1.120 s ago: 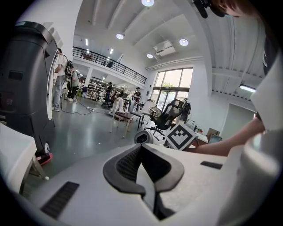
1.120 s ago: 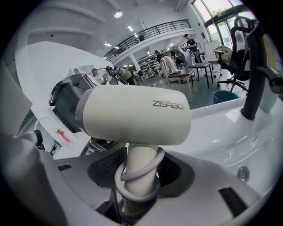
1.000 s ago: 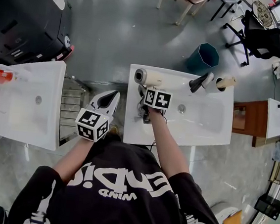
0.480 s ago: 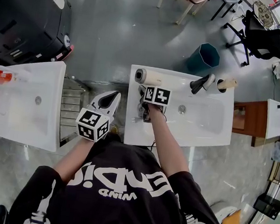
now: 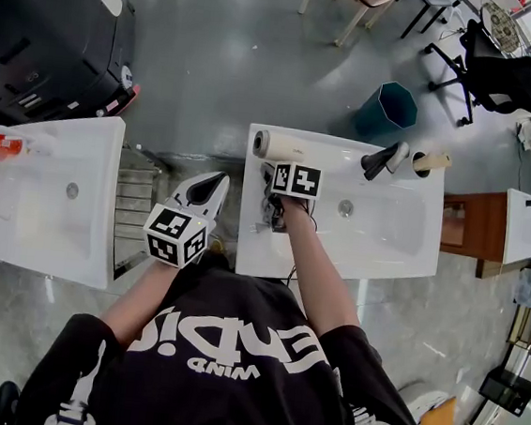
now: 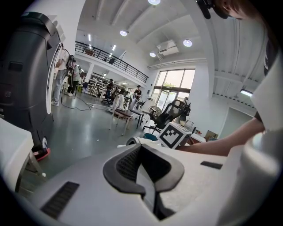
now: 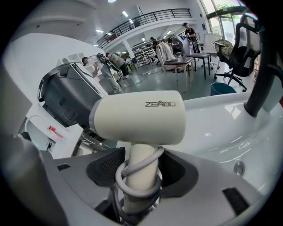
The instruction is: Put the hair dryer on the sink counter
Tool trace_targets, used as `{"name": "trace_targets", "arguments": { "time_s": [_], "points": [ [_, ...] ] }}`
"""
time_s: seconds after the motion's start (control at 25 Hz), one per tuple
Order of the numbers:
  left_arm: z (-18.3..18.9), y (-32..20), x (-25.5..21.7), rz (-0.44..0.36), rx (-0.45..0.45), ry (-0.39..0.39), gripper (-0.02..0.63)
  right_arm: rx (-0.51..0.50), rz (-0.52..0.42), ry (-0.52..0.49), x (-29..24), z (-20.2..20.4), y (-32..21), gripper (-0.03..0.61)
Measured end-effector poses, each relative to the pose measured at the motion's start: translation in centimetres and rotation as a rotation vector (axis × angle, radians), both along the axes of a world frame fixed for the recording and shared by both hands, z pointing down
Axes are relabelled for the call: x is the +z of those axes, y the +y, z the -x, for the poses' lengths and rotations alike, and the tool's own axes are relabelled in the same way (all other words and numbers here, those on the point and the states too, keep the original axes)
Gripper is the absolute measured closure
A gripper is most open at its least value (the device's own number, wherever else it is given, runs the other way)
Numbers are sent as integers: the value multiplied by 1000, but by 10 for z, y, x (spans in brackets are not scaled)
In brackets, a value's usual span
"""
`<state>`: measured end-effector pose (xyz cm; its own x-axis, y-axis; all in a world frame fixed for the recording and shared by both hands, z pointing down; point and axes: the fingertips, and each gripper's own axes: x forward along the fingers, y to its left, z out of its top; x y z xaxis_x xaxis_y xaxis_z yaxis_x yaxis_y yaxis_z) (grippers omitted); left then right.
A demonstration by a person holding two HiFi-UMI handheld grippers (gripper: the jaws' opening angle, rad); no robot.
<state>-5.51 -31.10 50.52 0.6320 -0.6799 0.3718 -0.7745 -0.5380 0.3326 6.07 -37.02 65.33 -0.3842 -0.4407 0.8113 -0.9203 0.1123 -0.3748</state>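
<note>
The hair dryer (image 5: pixel 282 146) lay at the upper left corner of the white sink surface (image 5: pixel 271 247), its cream barrel crosswise along the back rim and apparently resting there, though the contact underneath was not visible. Its handle (image 7: pixel 140 174) pointed back toward the person, with a grey cord (image 7: pixel 125 173) looped round it. The handle stood between the fingers of the right gripper (image 7: pixel 141 167), which had just been opening. A small gap showed on each side, so they were released rather than clenched, but they had not yet drawn clear. To the right of the dryer lay the basin (image 5: pixel 387 220) with a black faucet (image 5: pixel 382 158) at its back edge. The left gripper (image 5: pixel 209 190) hung off the surface's left side over the floor, its fingers closed together on nothing. The placing looked all but done, and the retreat was the risky part. The cord loops sat right at the fingers, so a pull straight back could catch a loop and drag the dryer along the surface. The barrel was round and sat near the corner, so a tug or nudge could roll it off the back or left edge, or tip it toward the basin.
</note>
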Motion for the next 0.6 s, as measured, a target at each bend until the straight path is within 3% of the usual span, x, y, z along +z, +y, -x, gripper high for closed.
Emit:
{"name": "trace_targets", "arguments": {
  "time_s": [0.6],
  "points": [
    [-1, 6, 1, 16, 0, 7, 604, -29, -55, 7, -10, 1, 4, 293]
  ]
}}
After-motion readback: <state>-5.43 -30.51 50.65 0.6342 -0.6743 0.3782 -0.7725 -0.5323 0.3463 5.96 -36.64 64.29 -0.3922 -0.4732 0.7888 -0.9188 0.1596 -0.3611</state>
